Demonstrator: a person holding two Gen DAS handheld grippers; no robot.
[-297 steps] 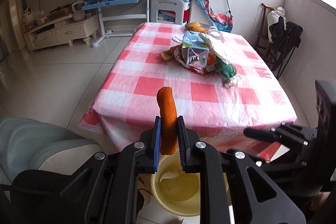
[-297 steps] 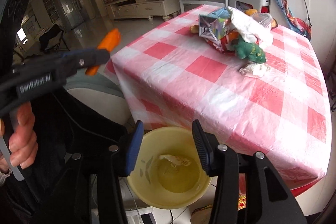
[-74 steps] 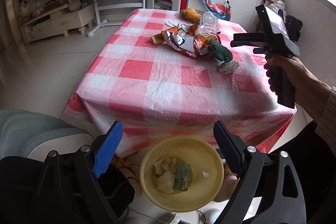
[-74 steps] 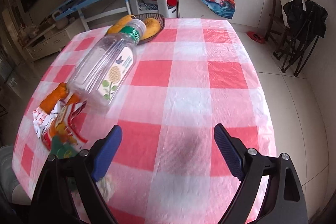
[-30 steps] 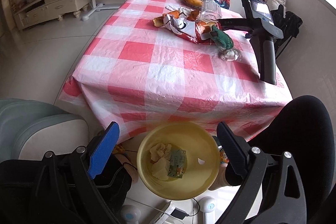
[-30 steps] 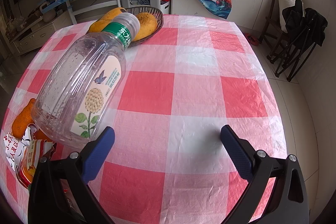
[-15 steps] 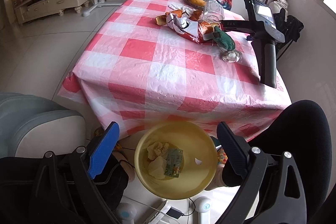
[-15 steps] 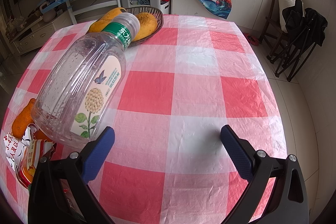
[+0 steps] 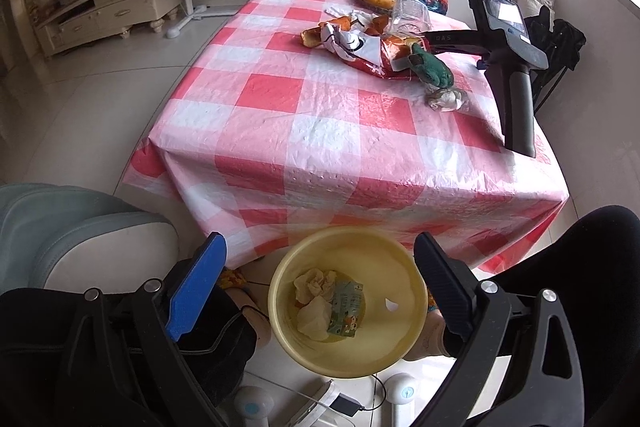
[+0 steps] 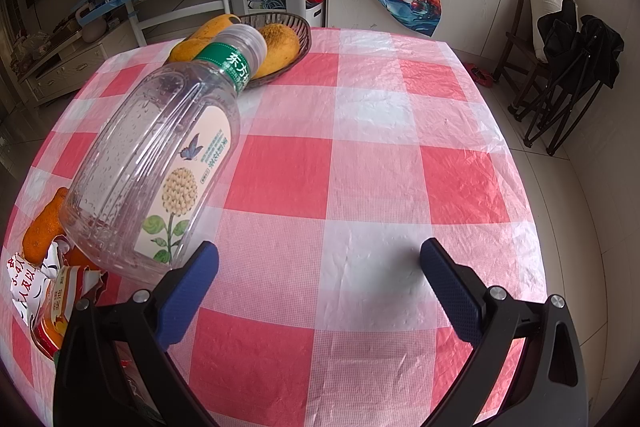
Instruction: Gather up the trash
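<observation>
A yellow bin sits on the floor before the checked table and holds crumpled paper and a small carton. My left gripper is open and empty above the bin. On the table lie a red snack wrapper, orange peel, a green crumpled piece, a paper wad and a clear plastic bottle. My right gripper is open and empty, resting on the table with the bottle just left of its left finger; it also shows in the left wrist view.
A wicker basket of fruit stands at the table's far side. A grey chair is left of the bin, a black seat to its right. A folding chair and cabinets stand beyond the table.
Over ten seconds the orange peel left my left gripper and more trash lies in the bin. My right gripper moved onto the table beside the bottle. In the last second almost nothing moved.
</observation>
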